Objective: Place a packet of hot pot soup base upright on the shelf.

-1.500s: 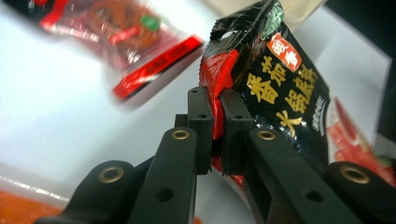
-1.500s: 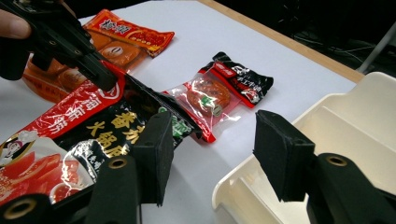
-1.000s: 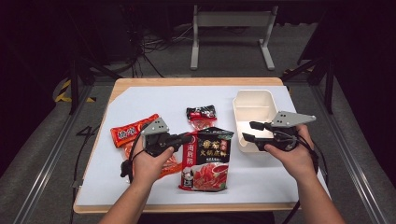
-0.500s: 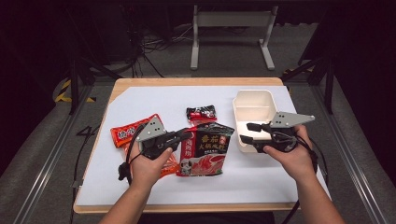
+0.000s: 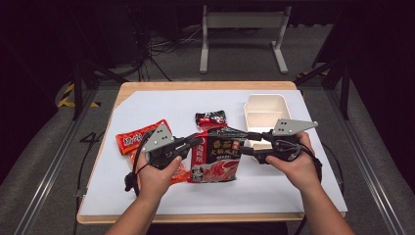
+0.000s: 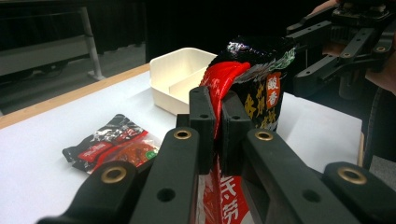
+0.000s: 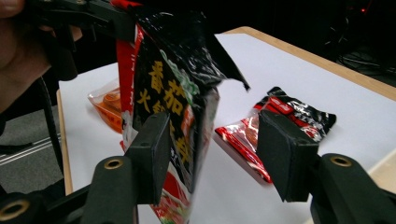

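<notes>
Over the last second the large black-and-red snack bag (image 5: 218, 155) had gone from lying flat on the white table cover (image 5: 147, 105) to standing lifted off it, raised by the left gripper (image 5: 192, 142), whose jaws were pressed together on the bag's left edge; in the left gripper view the red seam of the bag (image 6: 254, 88) was pinched tight between the two pads. The right gripper (image 5: 247, 143) had just been opening its jaws, and in the right gripper view they stood spread with the bag's right edge (image 7: 173, 98) between them, one pad close against the film and the other well apart, so it was not squeezing. That suggested a two-handed hold was being set up, probably to carry the bag toward the white divided container (image 5: 264, 113) just behind the right gripper. The bag hung near the middle of the table, tilted and crumpled at the top, glossy black above and red below, with large yellow characters. A small black-and-red packet (image 5: 211, 118) lay behind it, and orange-red packets (image 5: 137, 139) lay under the left hand.
</notes>
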Available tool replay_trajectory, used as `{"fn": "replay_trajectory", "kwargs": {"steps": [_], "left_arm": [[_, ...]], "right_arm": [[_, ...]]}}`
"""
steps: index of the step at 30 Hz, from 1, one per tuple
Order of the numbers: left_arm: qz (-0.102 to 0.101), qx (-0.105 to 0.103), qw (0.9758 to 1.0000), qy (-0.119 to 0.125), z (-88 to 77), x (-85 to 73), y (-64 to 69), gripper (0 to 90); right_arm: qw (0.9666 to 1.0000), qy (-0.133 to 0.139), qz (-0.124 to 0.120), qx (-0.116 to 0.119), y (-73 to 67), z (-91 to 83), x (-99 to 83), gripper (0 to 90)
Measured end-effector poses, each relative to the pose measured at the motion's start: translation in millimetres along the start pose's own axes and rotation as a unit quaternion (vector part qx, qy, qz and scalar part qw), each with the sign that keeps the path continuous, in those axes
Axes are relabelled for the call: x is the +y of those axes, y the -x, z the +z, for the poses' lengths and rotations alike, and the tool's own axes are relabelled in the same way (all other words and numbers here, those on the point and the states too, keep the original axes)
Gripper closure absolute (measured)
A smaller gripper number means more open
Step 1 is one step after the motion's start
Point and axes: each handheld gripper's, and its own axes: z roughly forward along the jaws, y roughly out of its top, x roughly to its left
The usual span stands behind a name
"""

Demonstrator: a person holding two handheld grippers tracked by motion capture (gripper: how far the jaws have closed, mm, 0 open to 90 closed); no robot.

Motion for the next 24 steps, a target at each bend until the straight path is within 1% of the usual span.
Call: {"fn": "replay_trajectory", "kwargs": {"steps": [3,6,15,17,22,24], "left_arm": [[0.004,-0.002,1.0000,0.008,0.1,0.3,1.8,86.4],[0.005,-0.006,0.9999,0.011,0.6,0.5,2.4,86.3],[0.009,-0.018,0.9997,0.010,2.8,0.6,6.0,86.2],[0.010,-0.022,0.9996,0.012,3.6,0.5,6.9,86.1],[0.012,-0.026,0.9995,0.013,4.3,0.8,9.5,86.1],[0.017,-0.026,0.9994,0.013,5.2,0.8,10.1,86.0]], "right_arm": [[1.0000,0.002,0.001,0.003,-1.5,3.5,1.7,46.0],[1.0000,0.000,0.005,0.002,-2.5,6.5,3.1,48.3],[0.9999,-0.001,0.005,0.009,-6.0,11.4,7.1,52.6],[0.9999,-0.005,0.003,0.015,-7.7,12.7,8.4,55.4],[0.9998,-0.012,-0.001,0.016,-8.2,13.9,8.8,59.8],[0.9997,-0.014,-0.002,0.022,-8.4,13.9,9.5,63.3]]}}
